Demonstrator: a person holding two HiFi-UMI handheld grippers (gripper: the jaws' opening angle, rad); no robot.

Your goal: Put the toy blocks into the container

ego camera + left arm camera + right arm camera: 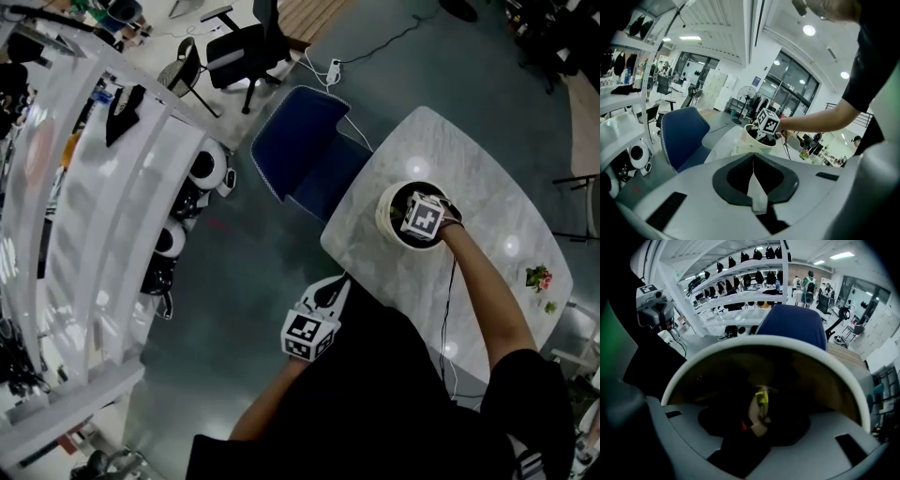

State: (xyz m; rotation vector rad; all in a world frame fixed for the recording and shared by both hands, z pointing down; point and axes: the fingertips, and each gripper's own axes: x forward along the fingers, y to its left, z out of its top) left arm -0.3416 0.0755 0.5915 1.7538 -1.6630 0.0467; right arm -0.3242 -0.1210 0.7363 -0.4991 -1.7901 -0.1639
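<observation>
Yellow toy block (762, 398): inside white round container (764, 341), low in dark interior, in line with right gripper (757, 413) jaws. Jaws apart; no pad pressure on block visible. Right gripper points steeply down into container mouth, marker cube level with rim. Container stands on white marble-pattern table (487, 187), near its edge. Left gripper (753, 176): jaws fully together, nothing between, held off table beside person's body, above floor. Blue chair (300, 150) just beside table.
</observation>
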